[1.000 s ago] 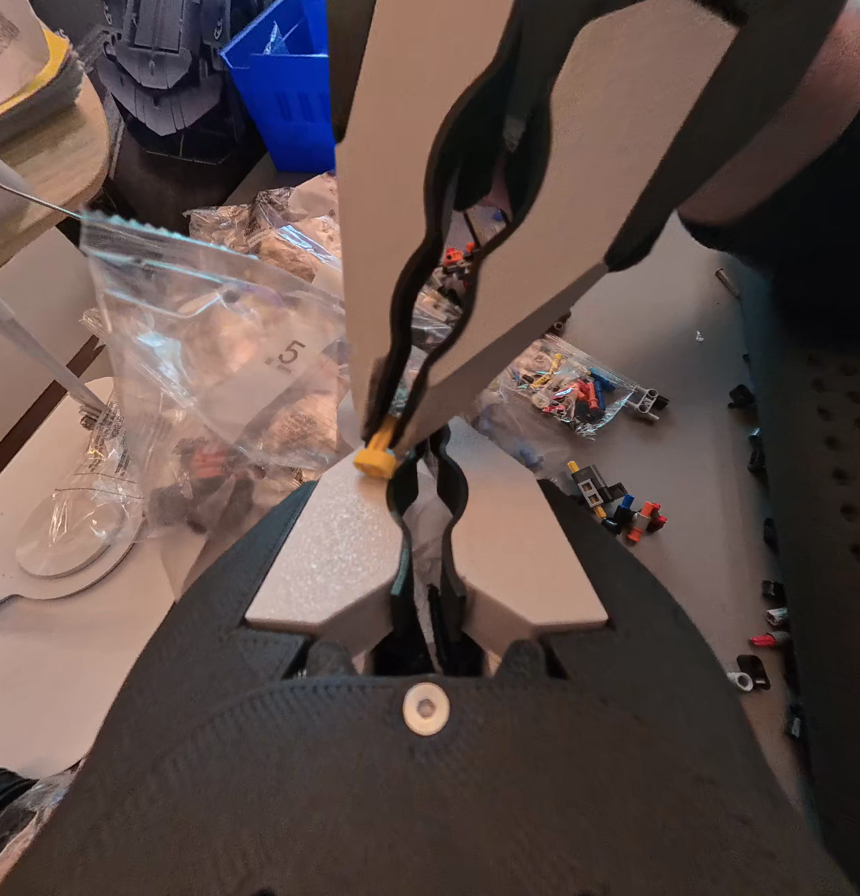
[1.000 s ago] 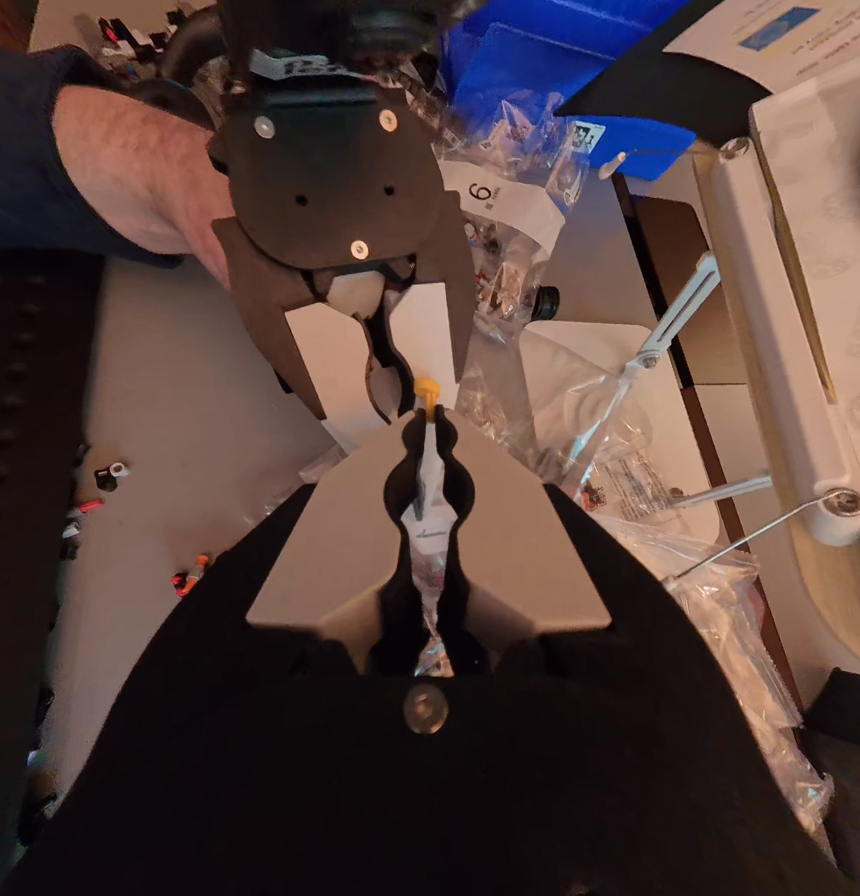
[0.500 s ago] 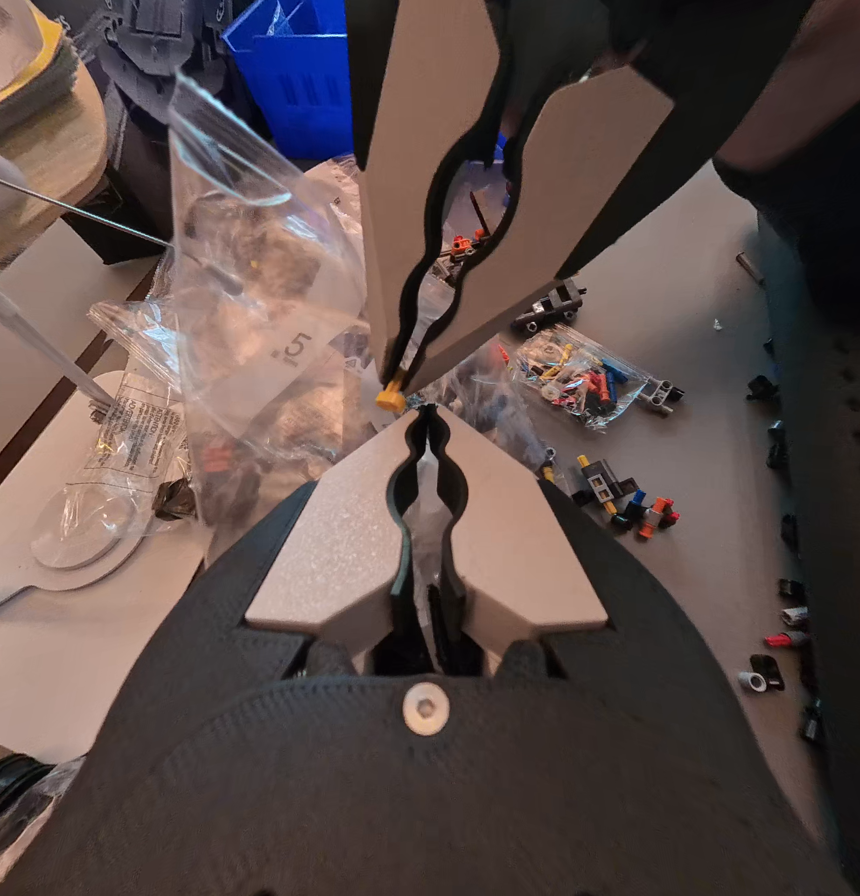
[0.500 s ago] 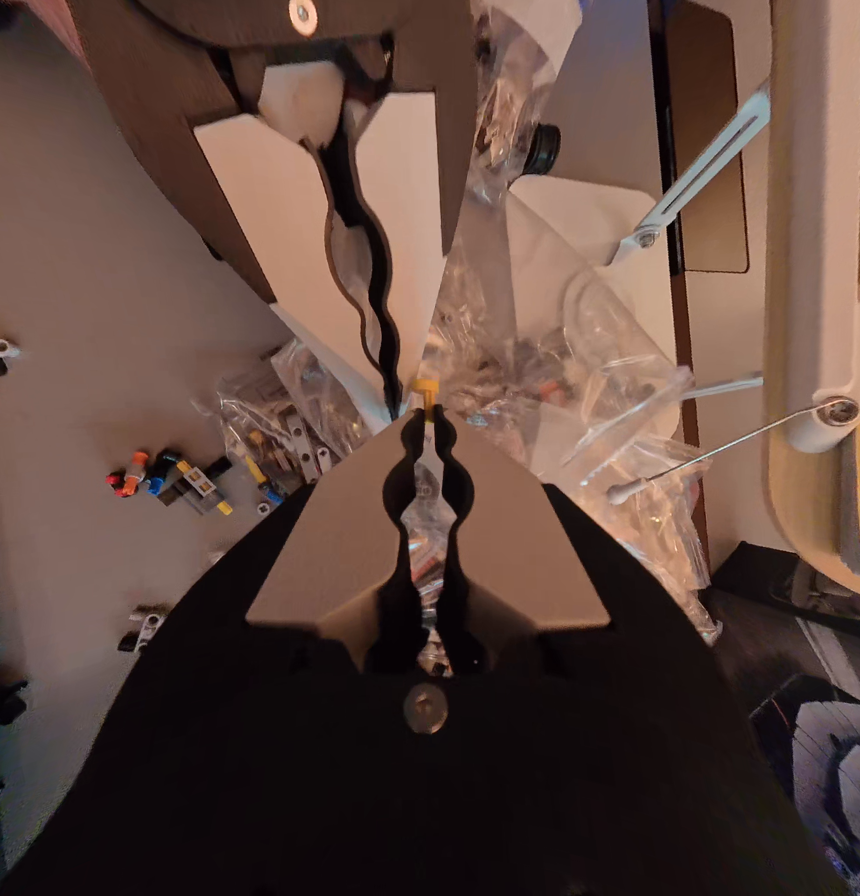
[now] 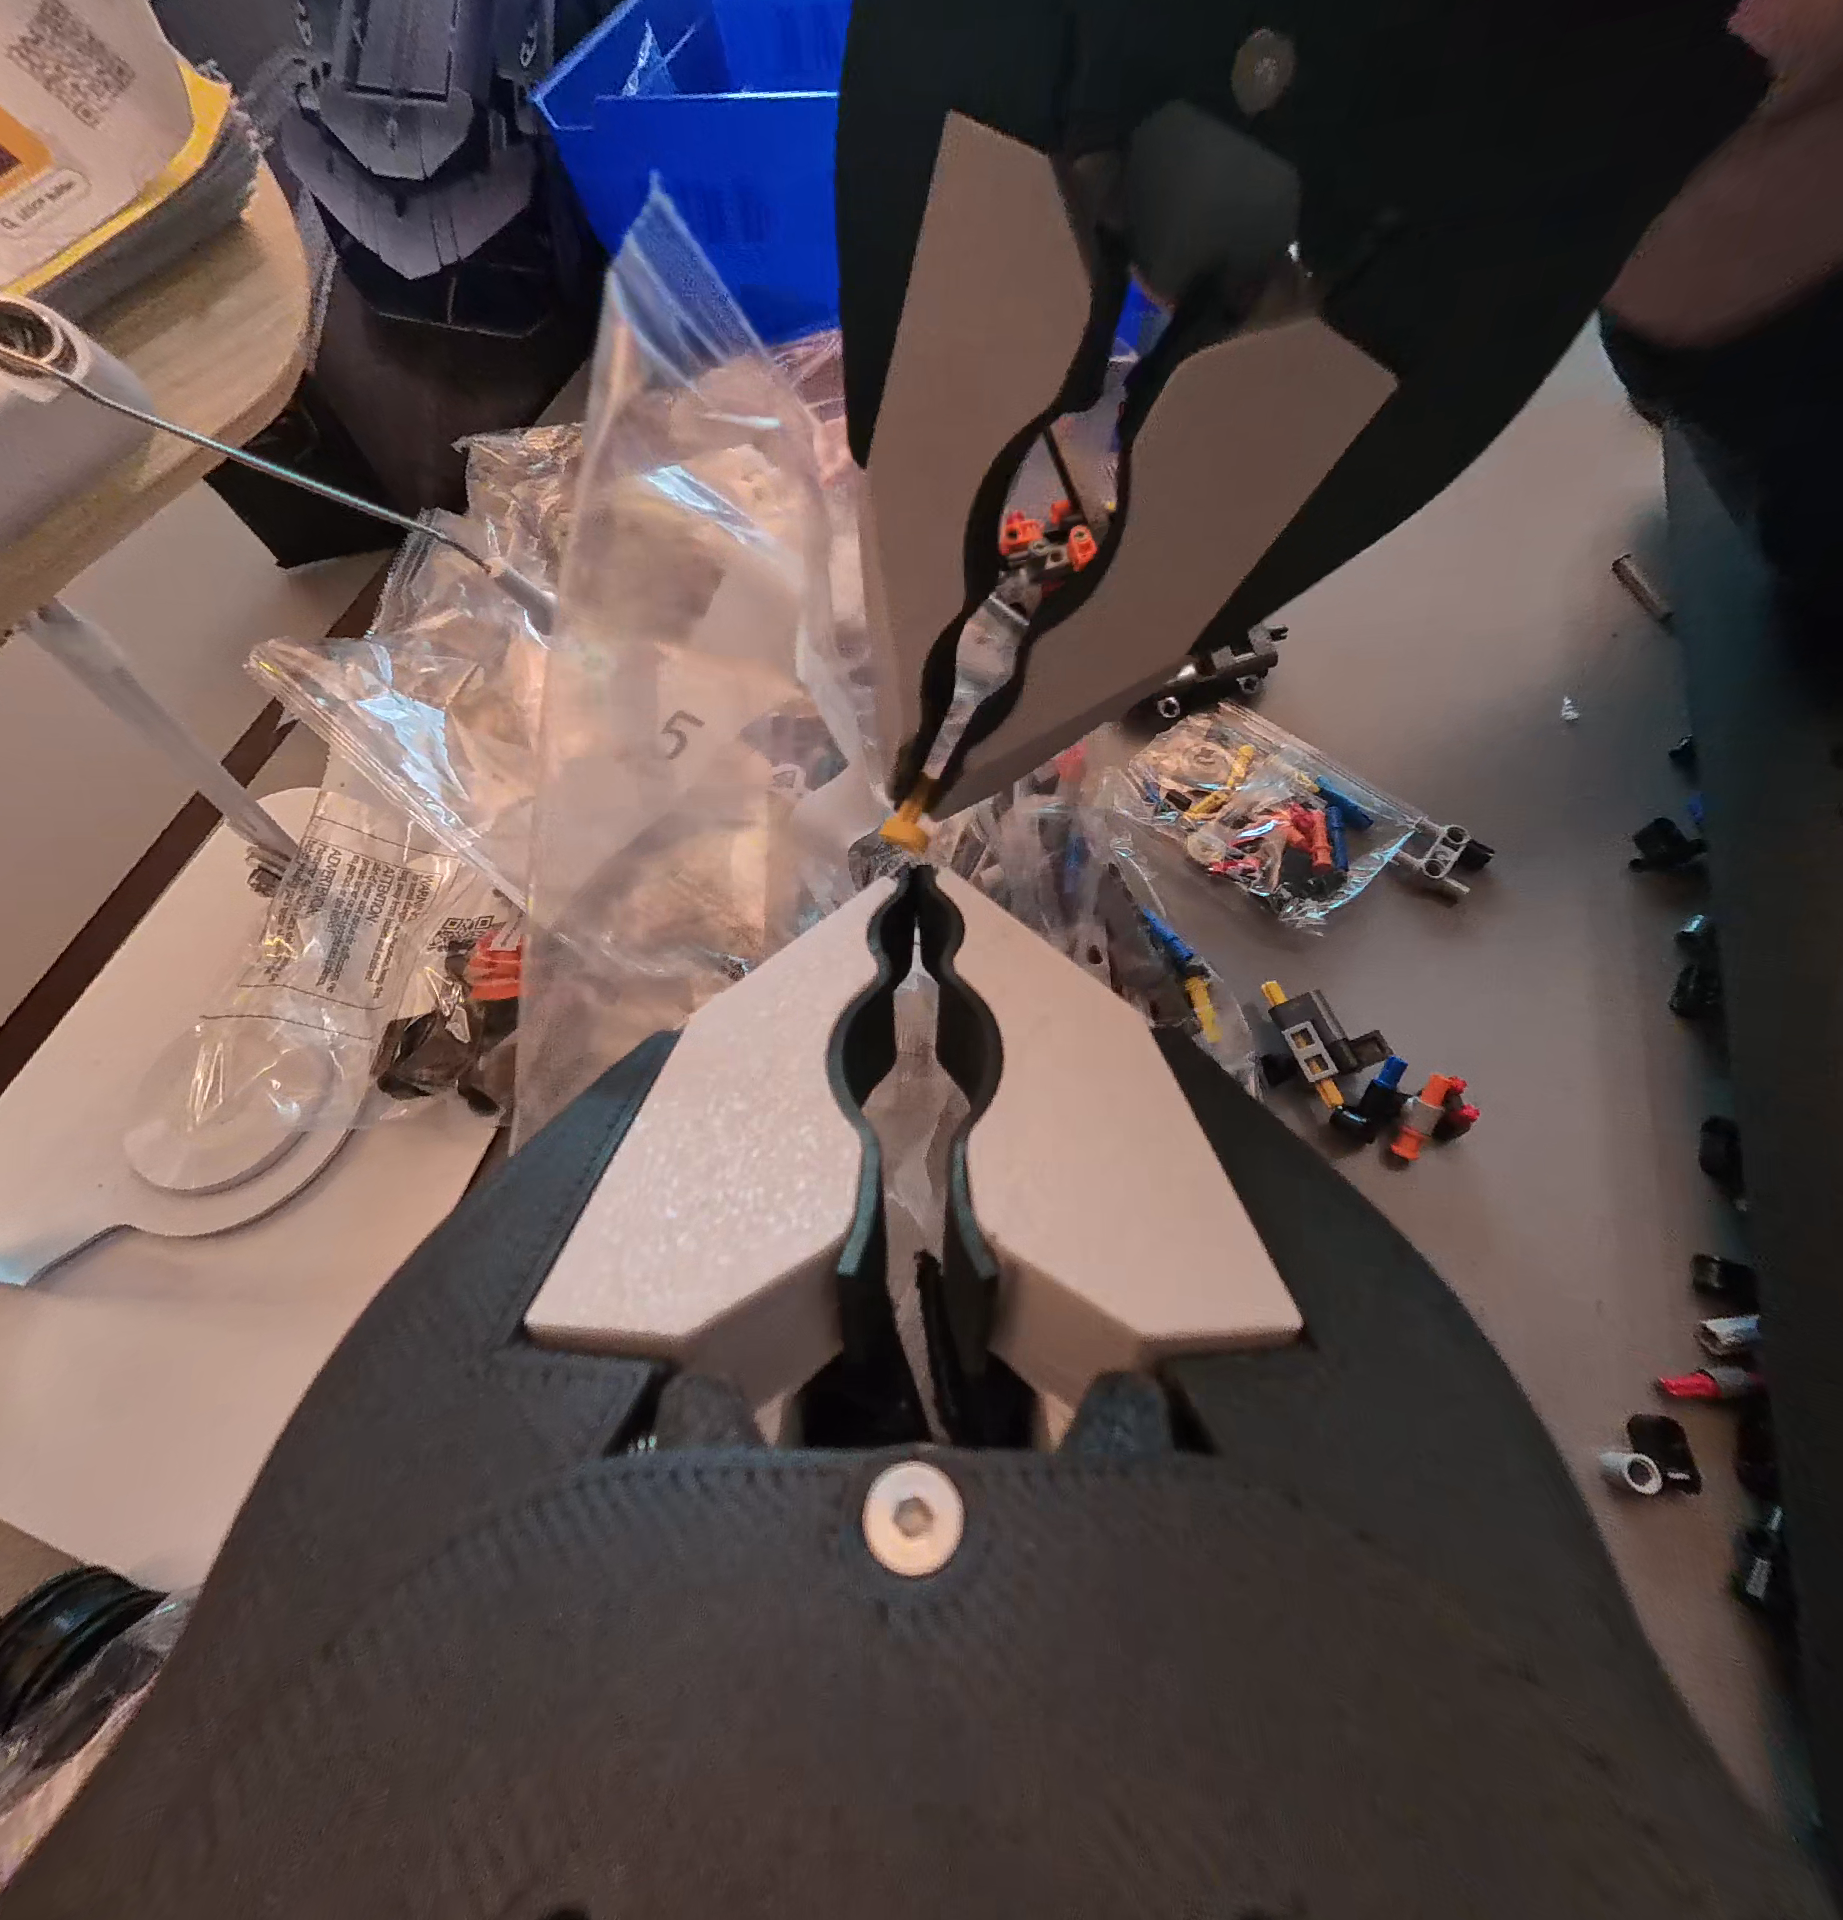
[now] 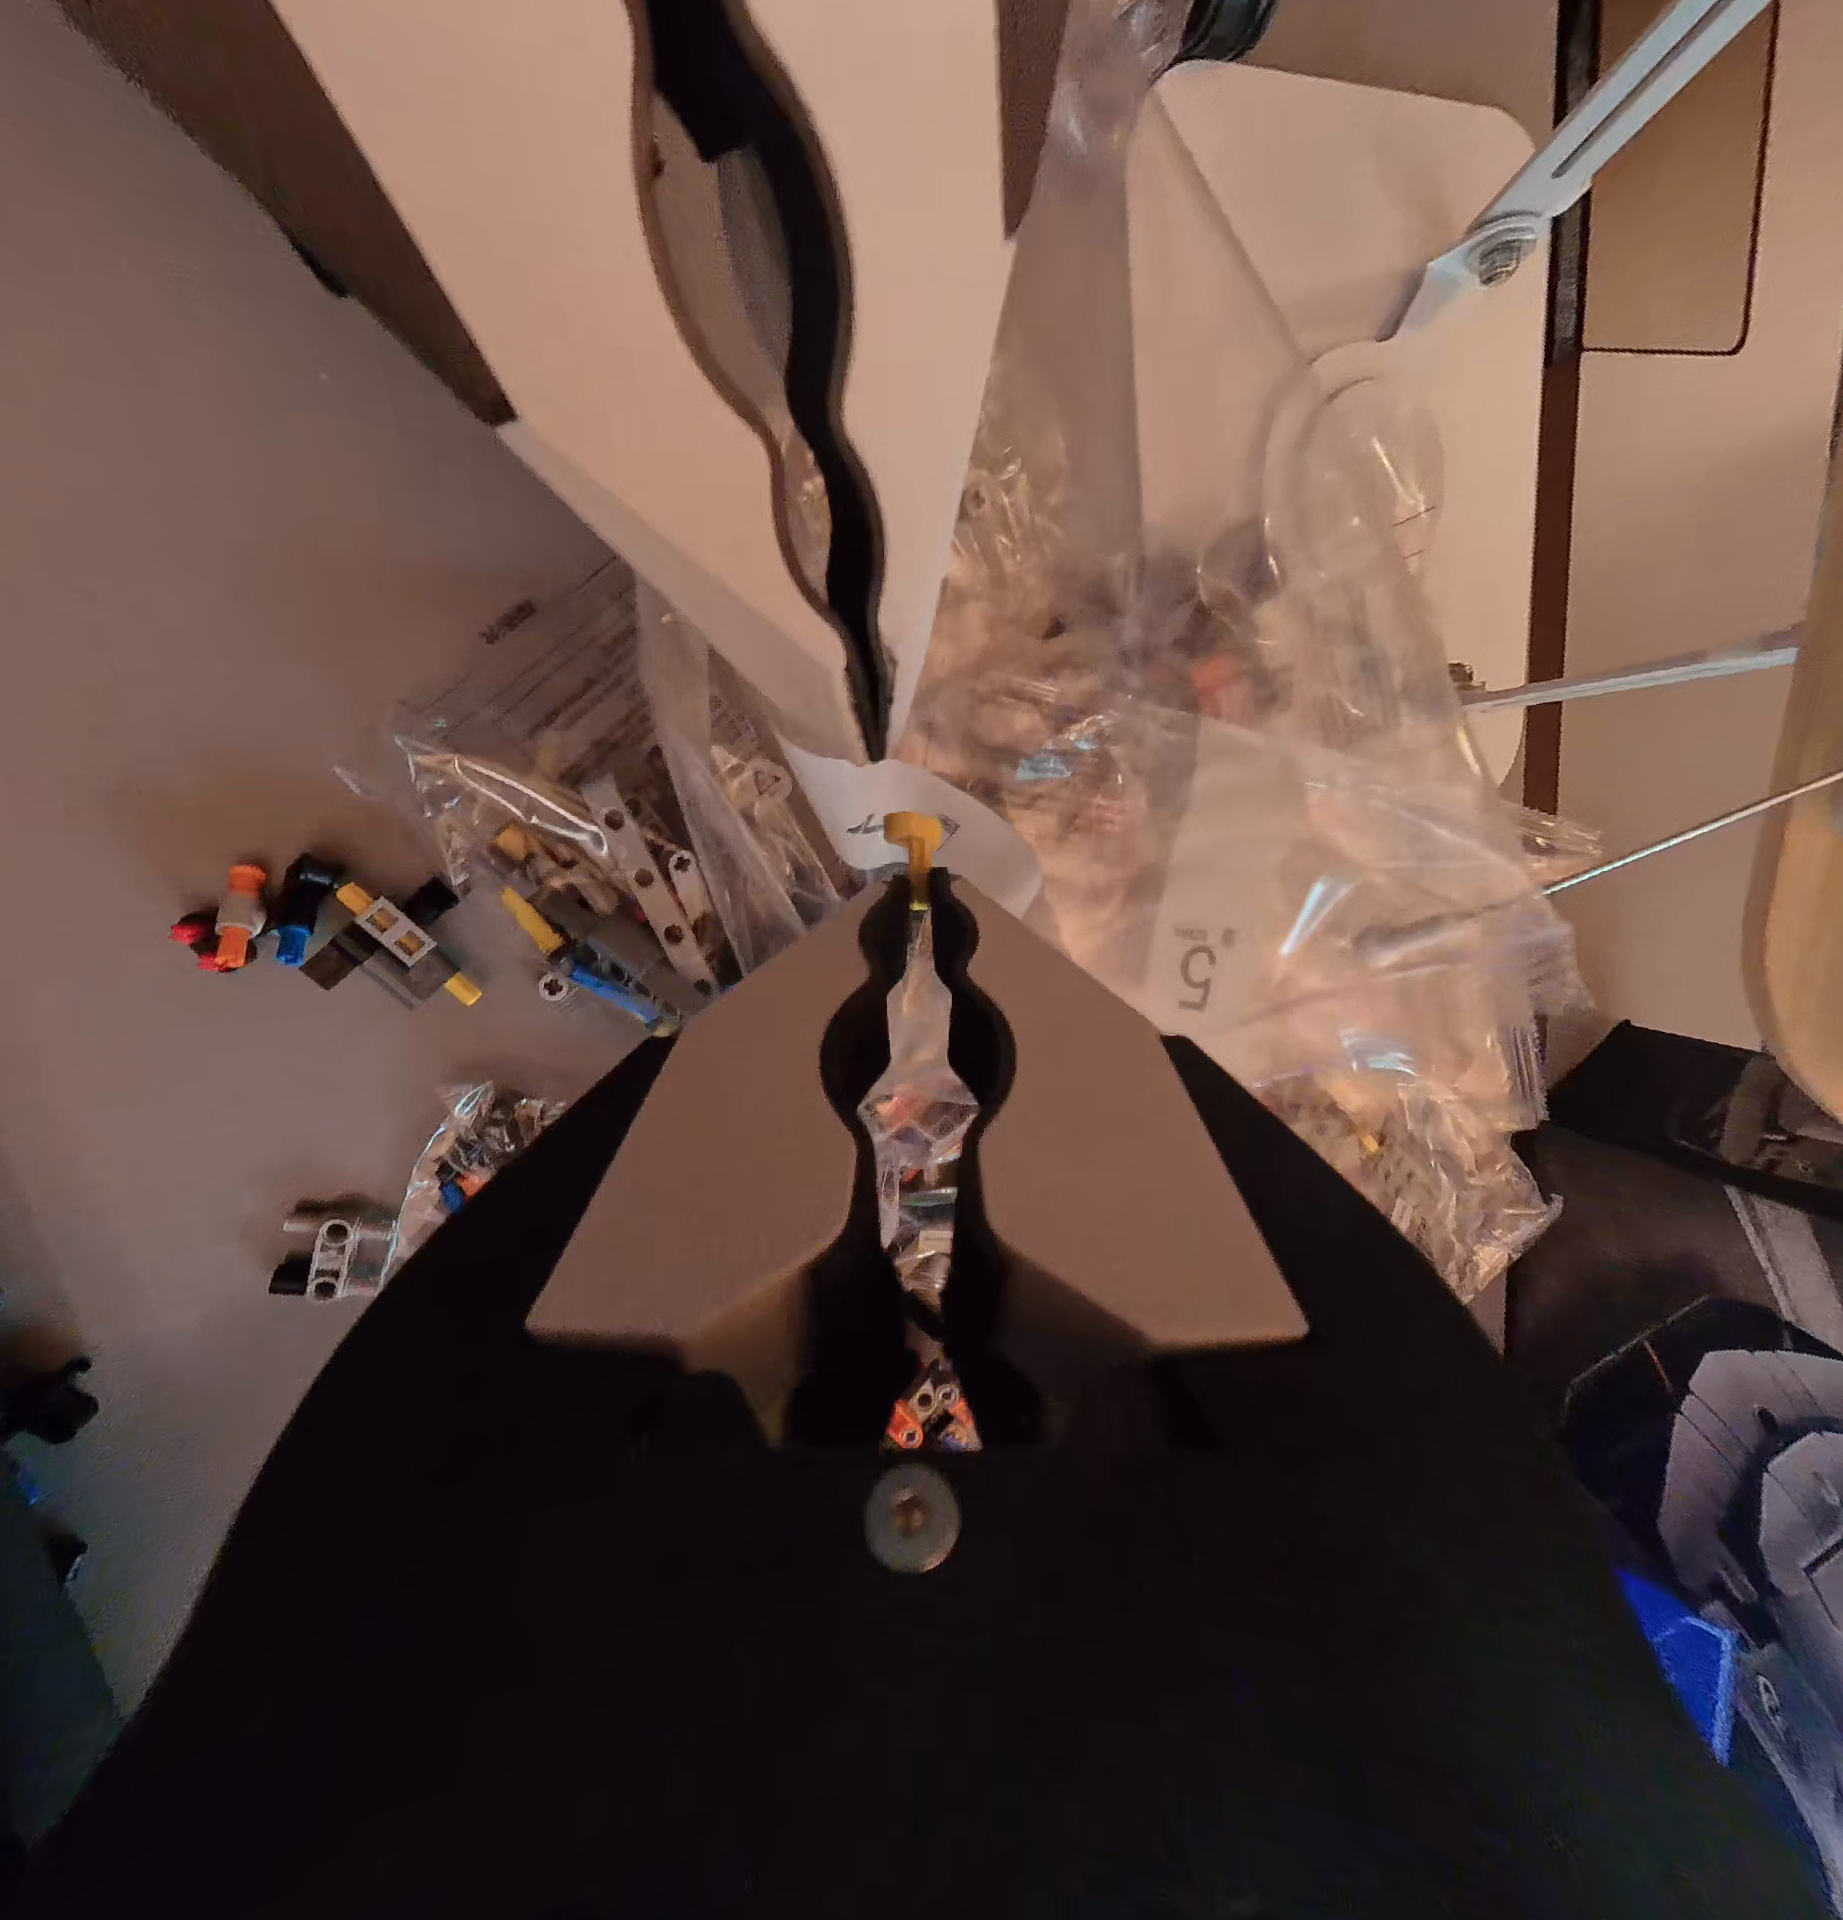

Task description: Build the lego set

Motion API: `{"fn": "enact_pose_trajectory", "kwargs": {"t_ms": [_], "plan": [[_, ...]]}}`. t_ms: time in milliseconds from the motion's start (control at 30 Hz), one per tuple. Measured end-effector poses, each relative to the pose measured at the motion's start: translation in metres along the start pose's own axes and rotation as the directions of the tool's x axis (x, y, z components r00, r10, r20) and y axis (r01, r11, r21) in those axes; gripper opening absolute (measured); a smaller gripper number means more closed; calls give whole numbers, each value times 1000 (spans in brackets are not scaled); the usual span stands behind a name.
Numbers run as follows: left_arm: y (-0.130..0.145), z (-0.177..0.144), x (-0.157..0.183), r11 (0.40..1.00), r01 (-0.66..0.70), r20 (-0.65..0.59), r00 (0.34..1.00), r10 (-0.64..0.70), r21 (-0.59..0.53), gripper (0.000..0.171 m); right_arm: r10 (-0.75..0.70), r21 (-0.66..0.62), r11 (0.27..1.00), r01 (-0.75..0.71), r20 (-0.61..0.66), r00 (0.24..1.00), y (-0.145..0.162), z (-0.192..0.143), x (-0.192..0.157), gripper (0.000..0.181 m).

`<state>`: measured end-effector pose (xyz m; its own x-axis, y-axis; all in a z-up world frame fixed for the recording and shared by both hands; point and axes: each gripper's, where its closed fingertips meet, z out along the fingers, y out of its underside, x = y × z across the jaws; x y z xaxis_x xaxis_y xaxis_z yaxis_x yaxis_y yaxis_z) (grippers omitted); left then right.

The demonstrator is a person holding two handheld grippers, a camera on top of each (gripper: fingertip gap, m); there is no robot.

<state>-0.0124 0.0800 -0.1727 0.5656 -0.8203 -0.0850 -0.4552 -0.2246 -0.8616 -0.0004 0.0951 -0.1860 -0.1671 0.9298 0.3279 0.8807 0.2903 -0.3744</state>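
Overhead, two grippers meet tip to tip above a grey table [image 5: 1519, 1039] strewn with lego parts. One small yellow pin [image 6: 909, 842] is pinched at the very tip of the right gripper [image 6: 917, 899], whose fingers are pressed together on the pin's shaft, its round head sticking out. Opposite it, the left gripper [image 5: 912, 883] has its fingers drawn narrow, tips all but touching; a fold of clear plastic shows in the gap behind them, but whether they grip it I cannot tell. Its tips sit just beside the pin's head. One large clear bag [image 5: 678, 665] marked with a numeral stands to the left of the pin in the left wrist view, bunched toward the meeting tips. Right of the pin lies one smaller bag [image 5: 1281, 821] of mixed coloured pieces. Below that, one short built-up piece [image 5: 1312, 1039] in grey, black and yellow lies beside a few loose blue and orange bits. Behind the pin, further back, stands one blue bin [image 5: 730, 177]. A person's forearm [image 5: 1748, 208] shows at the upper right.
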Motion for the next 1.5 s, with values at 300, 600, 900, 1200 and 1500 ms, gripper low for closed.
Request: {"fn": "enact_pose_trajectory", "kwargs": {"t_ms": [300,600,900,1200,1500], "plan": [[1,0,2,1000,-1,-15,1000,1,-5,0,28,51,998,-23,-103,994,-8,-1,20,1],[1,1,3,1000,-4,-21,1000,4,-1,0,-46,28,998,51,-155,987,-8,5,22,2],[4,-3,2,1000,15,-38,999,-15,-1,0,-20,57,998,29,-142,990,-8,1,24,1],[8,-10,6,1000,-11,-75,997,9,-25,3,-15,75,997,25,-132,991,-10,-3,23,0],[17,-17,10,999,2,-140,990,-8,-40,20,36,167,986,-12,-145,989,-18,-18,30,0]]}}
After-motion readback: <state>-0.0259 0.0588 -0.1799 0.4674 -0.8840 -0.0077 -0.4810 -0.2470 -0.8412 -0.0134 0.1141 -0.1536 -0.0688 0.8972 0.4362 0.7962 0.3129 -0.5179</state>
